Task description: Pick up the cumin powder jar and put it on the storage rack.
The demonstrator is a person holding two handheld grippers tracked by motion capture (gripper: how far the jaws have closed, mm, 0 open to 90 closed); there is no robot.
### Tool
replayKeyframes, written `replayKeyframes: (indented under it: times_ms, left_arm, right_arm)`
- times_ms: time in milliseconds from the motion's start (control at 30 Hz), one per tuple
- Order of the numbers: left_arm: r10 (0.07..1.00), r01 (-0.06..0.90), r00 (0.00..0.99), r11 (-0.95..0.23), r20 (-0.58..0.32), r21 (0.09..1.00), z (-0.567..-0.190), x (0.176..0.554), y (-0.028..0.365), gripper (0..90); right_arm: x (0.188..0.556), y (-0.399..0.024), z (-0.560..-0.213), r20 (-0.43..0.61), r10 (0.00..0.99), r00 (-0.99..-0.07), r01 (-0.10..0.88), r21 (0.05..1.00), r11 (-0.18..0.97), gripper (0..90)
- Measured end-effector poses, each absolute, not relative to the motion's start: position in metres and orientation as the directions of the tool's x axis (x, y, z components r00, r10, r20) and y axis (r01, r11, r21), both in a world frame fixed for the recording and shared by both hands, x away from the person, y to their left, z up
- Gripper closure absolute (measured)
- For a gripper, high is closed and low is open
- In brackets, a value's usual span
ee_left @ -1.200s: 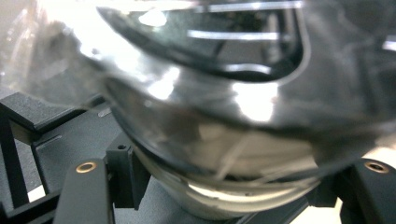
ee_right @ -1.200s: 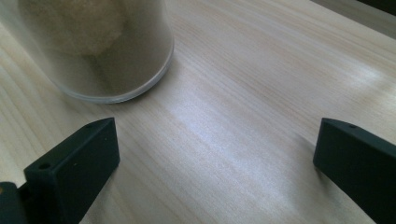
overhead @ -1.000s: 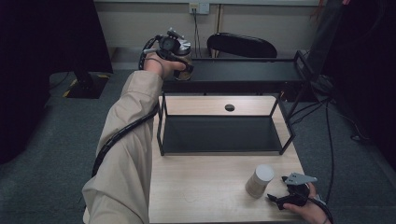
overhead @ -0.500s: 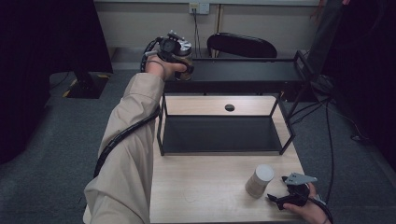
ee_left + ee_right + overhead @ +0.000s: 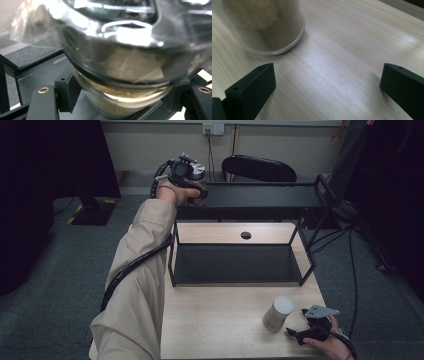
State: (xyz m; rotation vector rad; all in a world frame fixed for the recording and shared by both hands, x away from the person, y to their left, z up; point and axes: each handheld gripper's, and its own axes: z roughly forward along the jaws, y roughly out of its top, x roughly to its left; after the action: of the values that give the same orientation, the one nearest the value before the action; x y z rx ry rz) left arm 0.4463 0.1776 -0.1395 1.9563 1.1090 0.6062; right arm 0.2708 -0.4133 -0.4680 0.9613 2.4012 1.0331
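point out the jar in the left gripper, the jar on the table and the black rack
held jar (image 5: 120, 100), left gripper view, glass wall
table jar (image 5: 278, 314), high view, side wall
rack (image 5: 240, 265), high view, bare shelf

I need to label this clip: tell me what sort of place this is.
Probably a lab or office room set up for recording: a pale wooden table bearing a black metal rack, grey carpet, a wall socket, and cables trailing across the floor.

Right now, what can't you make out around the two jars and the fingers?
- Left jar: its base, cut off by the bottom edge of the left gripper view; its top, blurred by glare.
- Left gripper: fingers hidden behind its body, high view.
- Right jar: top cut off, right gripper view.
- Shelf: table beneath hidden.
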Motion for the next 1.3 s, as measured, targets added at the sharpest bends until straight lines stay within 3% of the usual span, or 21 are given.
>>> replayKeyframes:
  times_ms: [500, 1300]
  left_arm:
    - [0.883, 0.488, 0.468, -0.297, 0.041, 0.821, -0.136, 0.43, 0.174, 0.4]
    - [0.849, 0.453, 0.524, -0.35, 0.073, 0.82, -0.147, 0.386, 0.191, 1.0]
  right_arm:
    - [0.271, -0.413, -0.468, -0.053, 0.706, -0.706, 0.447, 0.74, 0.503, 0.0]
    - [0.271, -0.413, -0.468, -0.053, 0.708, -0.704, 0.449, 0.74, 0.501, 0.0]
